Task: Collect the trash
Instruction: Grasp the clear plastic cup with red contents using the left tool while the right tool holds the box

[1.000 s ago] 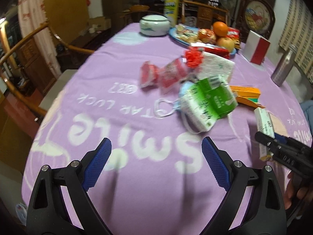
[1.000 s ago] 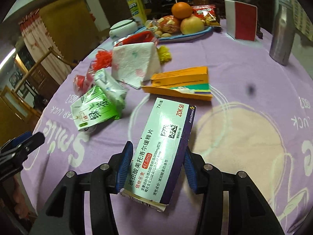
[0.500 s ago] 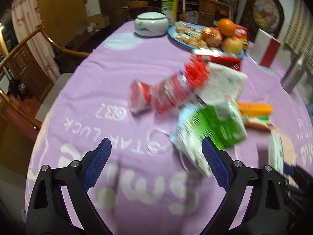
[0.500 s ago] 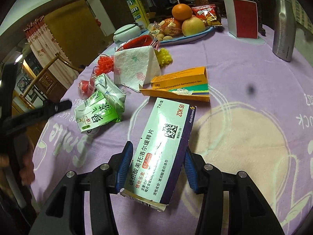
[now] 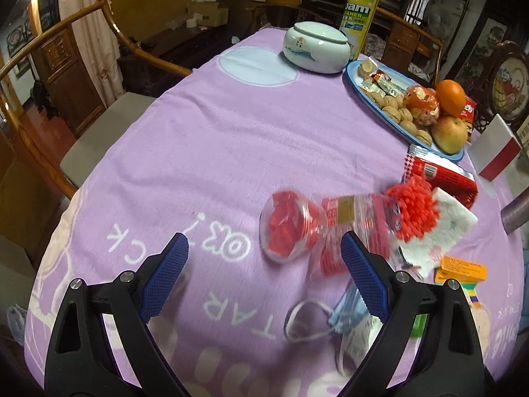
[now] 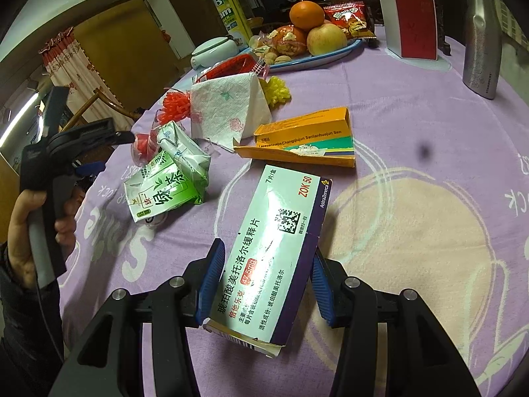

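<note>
My right gripper point(image 6: 264, 276) is shut on a white and purple medicine box point(image 6: 274, 248), held just above the purple tablecloth. My left gripper point(image 5: 264, 281) is open and empty, close above a crushed clear bottle with red bits point(image 5: 307, 225). A blue face mask point(image 5: 344, 311) lies under its right finger. A green tea carton point(image 6: 168, 182), a crumpled napkin point(image 6: 228, 109), an orange medicine box point(image 6: 304, 139) and a red snack wrapper point(image 5: 439, 175) lie in the middle of the table. The left gripper also shows in the right wrist view point(image 6: 125, 137), over the carton's far side.
A blue fruit plate point(image 5: 363, 96), a white lidded jar point(image 5: 317, 48) and a yellow spray can point(image 5: 363, 3) stand at the back. A red and white box point(image 6: 410, 26) and a metal flask point(image 6: 481, 39) stand far right. A wooden chair point(image 5: 66, 66) is at the left.
My left gripper has moved forward over the table, from the near edge to the crushed bottle. The right gripper holds the medicine box as before.
</note>
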Demonstrator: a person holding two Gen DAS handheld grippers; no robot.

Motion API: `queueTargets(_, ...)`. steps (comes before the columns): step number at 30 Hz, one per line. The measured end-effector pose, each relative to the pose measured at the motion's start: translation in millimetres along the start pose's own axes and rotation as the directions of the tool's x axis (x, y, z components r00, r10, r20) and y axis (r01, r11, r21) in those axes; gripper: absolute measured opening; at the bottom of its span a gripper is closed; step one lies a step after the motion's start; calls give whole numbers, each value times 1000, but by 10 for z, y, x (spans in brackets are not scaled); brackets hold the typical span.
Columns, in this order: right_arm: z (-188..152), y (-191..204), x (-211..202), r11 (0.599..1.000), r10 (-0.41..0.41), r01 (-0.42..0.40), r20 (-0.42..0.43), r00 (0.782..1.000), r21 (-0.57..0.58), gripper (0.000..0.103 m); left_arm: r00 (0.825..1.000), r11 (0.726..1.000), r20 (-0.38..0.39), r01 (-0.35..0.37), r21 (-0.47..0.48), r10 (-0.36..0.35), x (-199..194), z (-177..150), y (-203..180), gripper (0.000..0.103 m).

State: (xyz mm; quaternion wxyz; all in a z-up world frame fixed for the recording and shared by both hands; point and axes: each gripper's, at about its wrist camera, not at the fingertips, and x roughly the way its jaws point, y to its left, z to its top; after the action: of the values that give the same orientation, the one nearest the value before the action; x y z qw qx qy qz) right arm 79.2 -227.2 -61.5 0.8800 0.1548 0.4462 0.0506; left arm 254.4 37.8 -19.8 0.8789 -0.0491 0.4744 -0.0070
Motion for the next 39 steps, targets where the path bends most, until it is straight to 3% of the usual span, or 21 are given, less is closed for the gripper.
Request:
queueTargets(15,3,-15,30,999,32,-31,-24,999,9,51,997,999,-65,-37,-11,36,434,157,-101,89)
queueTargets(16,7,-15,31,999,34,-33,-25,999,9,51,997,999,-69,-39,-16,38,446,156,-90,87)
queueTargets(21,10,-12,24,999,41,-40,-22,999,8,51,992,999,-120,-47,-18,45,508,126,-18,52)
queueTargets(23,10,-11,20,999,39,-39,-19,999,8,51,990,999,-135,-43,-13,41,521,103,5,44)
queueTargets(30,4,-19,12,999,31,-31,-15,999,12,51,993,999,-114,-23,-32,20,411,61,168,34)
queueTargets(39,-3,-6,-44,1000,26,-26,11,1000,6,50,997,1000,-75,12,-22,-14,57,-120,223,33)
